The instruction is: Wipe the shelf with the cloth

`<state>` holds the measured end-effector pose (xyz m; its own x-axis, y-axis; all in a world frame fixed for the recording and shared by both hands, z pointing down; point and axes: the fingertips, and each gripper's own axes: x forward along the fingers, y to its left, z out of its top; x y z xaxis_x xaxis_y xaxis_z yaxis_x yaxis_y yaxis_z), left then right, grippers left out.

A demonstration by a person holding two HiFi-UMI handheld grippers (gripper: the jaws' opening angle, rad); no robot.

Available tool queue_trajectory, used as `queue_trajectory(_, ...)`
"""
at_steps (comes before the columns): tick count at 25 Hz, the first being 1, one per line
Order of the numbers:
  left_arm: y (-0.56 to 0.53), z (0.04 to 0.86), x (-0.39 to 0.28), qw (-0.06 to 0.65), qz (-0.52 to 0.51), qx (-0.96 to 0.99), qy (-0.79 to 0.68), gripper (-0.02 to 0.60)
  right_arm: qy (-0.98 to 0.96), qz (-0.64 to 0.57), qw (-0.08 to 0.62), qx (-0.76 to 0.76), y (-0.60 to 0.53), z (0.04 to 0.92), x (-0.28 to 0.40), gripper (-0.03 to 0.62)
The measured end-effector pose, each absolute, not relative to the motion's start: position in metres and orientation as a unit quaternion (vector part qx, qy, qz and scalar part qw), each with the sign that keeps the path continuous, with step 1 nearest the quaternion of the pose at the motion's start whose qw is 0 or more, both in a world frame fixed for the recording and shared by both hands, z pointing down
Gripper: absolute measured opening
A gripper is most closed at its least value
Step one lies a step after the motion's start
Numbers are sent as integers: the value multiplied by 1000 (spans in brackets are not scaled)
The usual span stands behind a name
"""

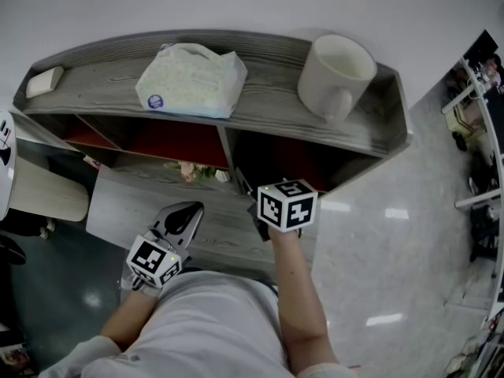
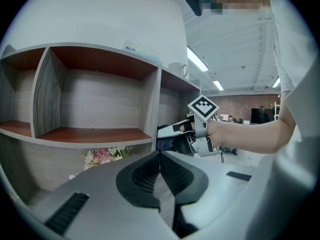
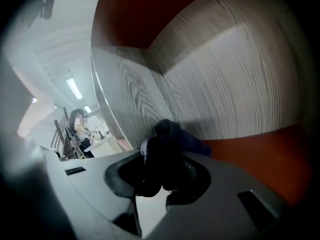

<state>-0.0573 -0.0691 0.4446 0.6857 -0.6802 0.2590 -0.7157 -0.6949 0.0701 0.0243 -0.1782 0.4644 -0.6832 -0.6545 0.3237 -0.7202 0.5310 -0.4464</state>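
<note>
- The dark cloth [image 3: 172, 141] is bunched in my right tongs [image 3: 161, 176], which are clamped tight on it, at the front edge of the right-hand compartment of the shelf [image 1: 102, 85].
- The compartment's red floor ahead lies open, with grey walls close by.
- Only the head view shows the mug [image 1: 337, 73] on top.
- My left tongs [image 2: 160, 156] are closed and empty, outside the shelf.

Lighting: even indoor, ceiling strip lights [image 2: 196, 59]; glare patches on floor [image 1: 396, 213]; shelf [image 1: 268, 94] compartments shadowed. Gripper views: fisheye-bent, vignetted corners; right blurred.
</note>
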Motion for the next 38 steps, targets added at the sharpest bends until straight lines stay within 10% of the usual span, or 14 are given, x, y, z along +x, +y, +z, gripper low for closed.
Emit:
queue_trajectory(23,-62,441,-59,73,108,913,-387,15,-850,300,-323,287,-175,280,38,103)
queue_trajectory(38,-64,442,-57,77,106,915,-383,15,-821,321,-373,290,-235,287,49,103)
